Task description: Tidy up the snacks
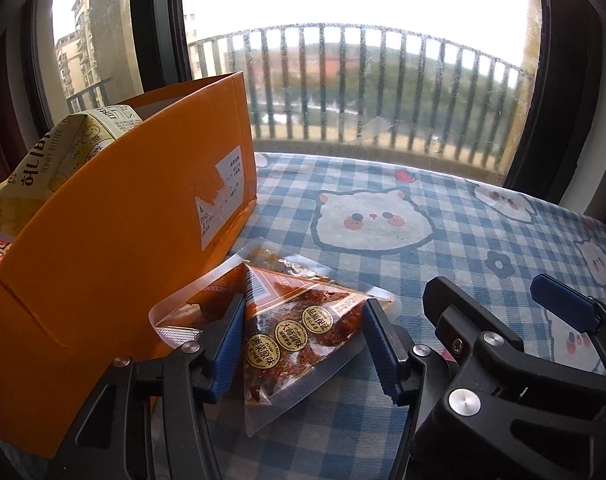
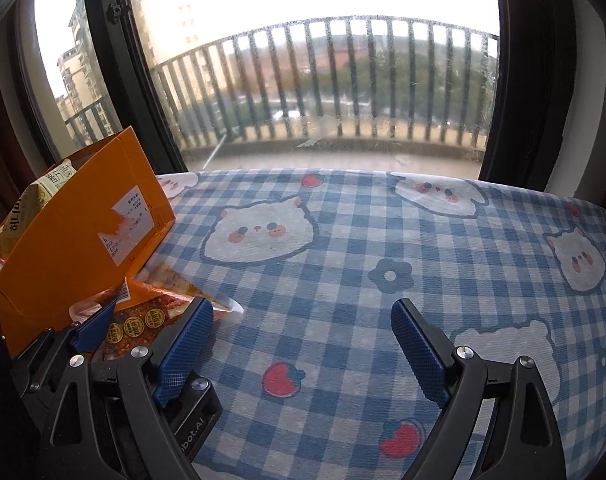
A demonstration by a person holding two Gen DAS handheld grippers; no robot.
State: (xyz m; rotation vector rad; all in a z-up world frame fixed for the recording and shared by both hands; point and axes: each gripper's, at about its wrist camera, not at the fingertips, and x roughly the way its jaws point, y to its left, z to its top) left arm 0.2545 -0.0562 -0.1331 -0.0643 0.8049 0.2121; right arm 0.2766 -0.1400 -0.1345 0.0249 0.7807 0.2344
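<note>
Left claw (image 1: 303, 336) clamps its blue pads across the clear vacuum pouch of reddish dried meat (image 1: 287, 332), lying on the checked bench (image 1: 443, 264) beside the orange cardboard box (image 1: 115, 216). Slick film may slip. Right claw (image 2: 303, 344) stands apart, empty.

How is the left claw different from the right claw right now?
The left claw straddles the clear spicy snack packet beside the orange box; the right claw has only checked tablecloth between its fingers. The left claw's jaws stand narrower; the right claw's stand wide open. Both have blue pads and angle down toward the table.
</note>
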